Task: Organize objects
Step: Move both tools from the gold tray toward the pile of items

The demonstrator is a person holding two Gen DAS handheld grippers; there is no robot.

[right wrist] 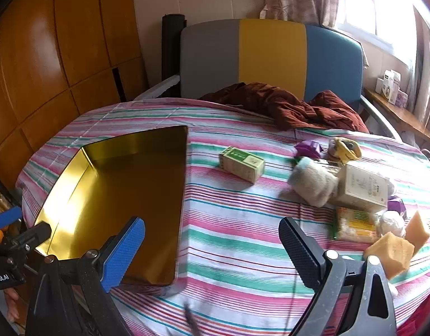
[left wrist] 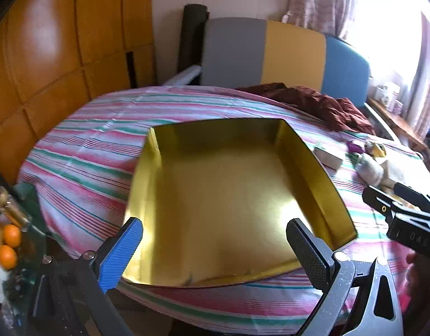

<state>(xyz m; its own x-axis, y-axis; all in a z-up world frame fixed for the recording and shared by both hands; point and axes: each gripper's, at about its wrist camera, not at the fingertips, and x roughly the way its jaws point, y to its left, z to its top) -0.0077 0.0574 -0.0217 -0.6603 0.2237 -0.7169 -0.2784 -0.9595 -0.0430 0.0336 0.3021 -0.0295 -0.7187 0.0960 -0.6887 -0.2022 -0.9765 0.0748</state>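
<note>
An empty gold tray [left wrist: 220, 196] lies on the striped tablecloth; it also shows in the right wrist view [right wrist: 119, 190] at the left. My left gripper [left wrist: 215, 240] is open and empty over the tray's near edge. My right gripper [right wrist: 212, 240] is open and empty above the cloth, right of the tray. Loose objects lie to the right: a small green box [right wrist: 241, 163], a grey-white plush [right wrist: 313, 182], a cream box [right wrist: 360, 189], a yellow-green packet [right wrist: 353, 224], two yellow sponges [right wrist: 394, 249], purple pieces [right wrist: 309, 148] and a yellow-brown toy [right wrist: 344, 147].
A dark red cloth [right wrist: 288, 106] lies at the table's far side before a grey, yellow and blue chair back [right wrist: 271, 56]. Wooden panels [right wrist: 46, 56] stand at the left. Two oranges [left wrist: 9, 246] sit low left. A shelf with boxes [right wrist: 391, 86] is at the right.
</note>
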